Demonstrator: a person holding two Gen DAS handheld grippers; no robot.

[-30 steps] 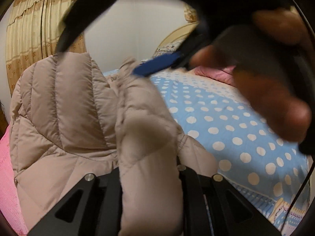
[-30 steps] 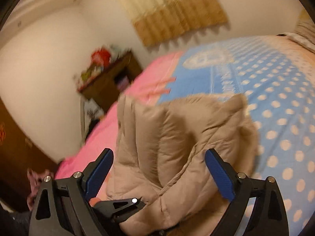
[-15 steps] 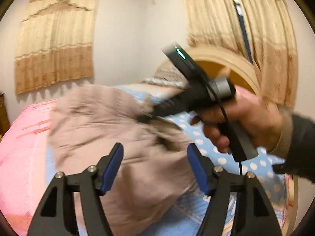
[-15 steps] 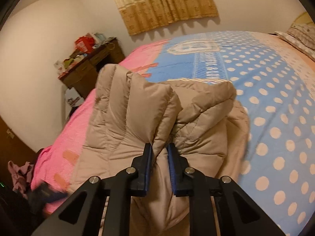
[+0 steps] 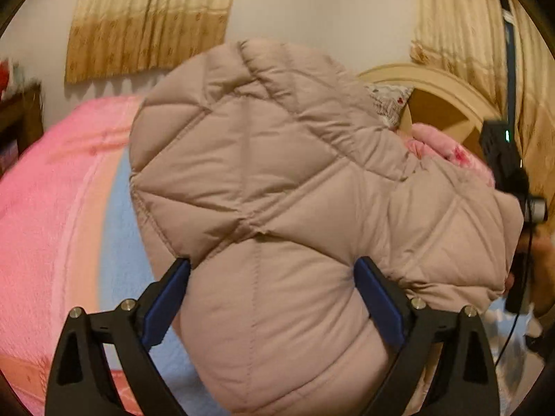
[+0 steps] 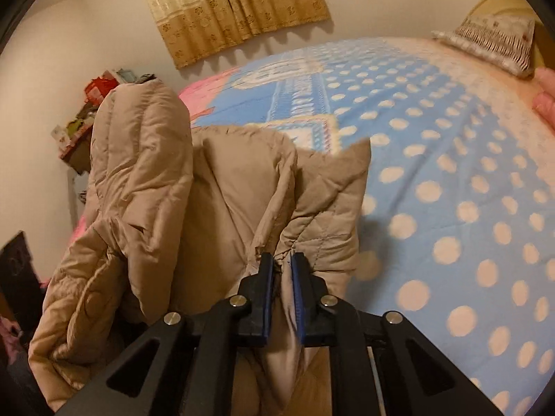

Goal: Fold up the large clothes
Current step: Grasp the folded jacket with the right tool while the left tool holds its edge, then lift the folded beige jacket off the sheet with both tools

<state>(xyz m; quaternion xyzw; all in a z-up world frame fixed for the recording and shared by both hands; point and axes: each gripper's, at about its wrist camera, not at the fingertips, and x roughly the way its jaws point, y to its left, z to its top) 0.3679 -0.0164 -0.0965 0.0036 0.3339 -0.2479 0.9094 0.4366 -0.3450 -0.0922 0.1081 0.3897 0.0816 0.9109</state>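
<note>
A beige quilted puffer jacket point(image 5: 277, 180) fills the left wrist view and hangs bunched in the right wrist view point(image 6: 145, 180). My left gripper point(image 5: 272, 287) is open, its blue pads on either side of a thick padded fold of the jacket without clamping it. My right gripper point(image 6: 281, 270) is shut on a thin edge of the jacket and holds it up above the bed. The right hand-held gripper shows at the right edge of the left wrist view point(image 5: 510, 173).
The bed has a blue polka-dot cover point(image 6: 451, 190) with a pink blanket point(image 5: 45, 208) along one side. A pillow point(image 6: 492, 41) and a curved wooden headboard point(image 5: 440, 104) are at the far end. A cluttered dark side table point(image 6: 83, 118) stands by the wall under curtains.
My left gripper let go of the jacket, opened, and now straddles a thick fold. My right gripper closed on a jacket edge and has lifted it.
</note>
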